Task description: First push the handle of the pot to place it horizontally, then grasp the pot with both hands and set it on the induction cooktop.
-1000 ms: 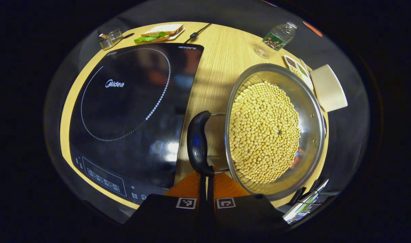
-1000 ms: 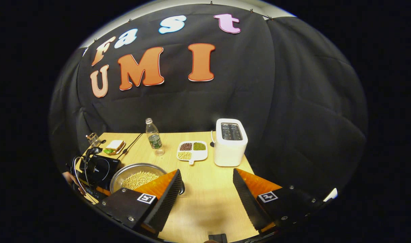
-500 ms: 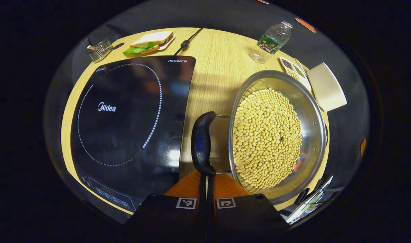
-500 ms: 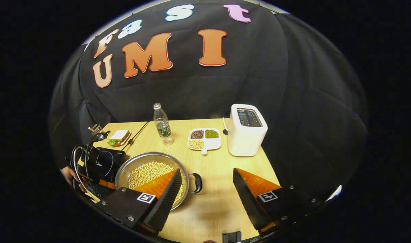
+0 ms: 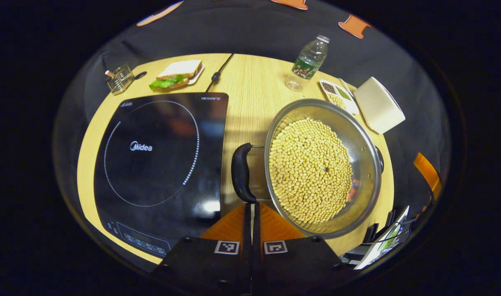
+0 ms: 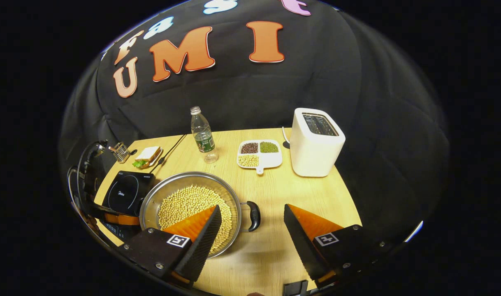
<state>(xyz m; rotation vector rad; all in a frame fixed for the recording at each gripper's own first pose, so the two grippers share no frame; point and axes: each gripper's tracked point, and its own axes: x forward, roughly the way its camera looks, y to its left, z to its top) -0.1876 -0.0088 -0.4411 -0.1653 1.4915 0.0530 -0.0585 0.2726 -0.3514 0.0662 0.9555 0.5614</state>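
Pot [image 5: 322, 172] is seen on the worktop [image 5: 250, 94] beside the induction cooktop [image 5: 160, 164]. Left tongs [image 5: 250, 205] are closed together, empty, at its handle [image 5: 241, 172]. Right tongs [image 6: 252, 230] are spread wide, holding nothing.

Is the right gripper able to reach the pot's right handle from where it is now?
Probably yes: the right gripper is open, and the handle lies just ahead between its fingers with bare table around.

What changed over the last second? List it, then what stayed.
The right gripper came forward over the table toward the pot; its near handle has come into sight between the open fingers. The left gripper drew back slightly, still shut by the left handle. Pot and cooktop stayed put.
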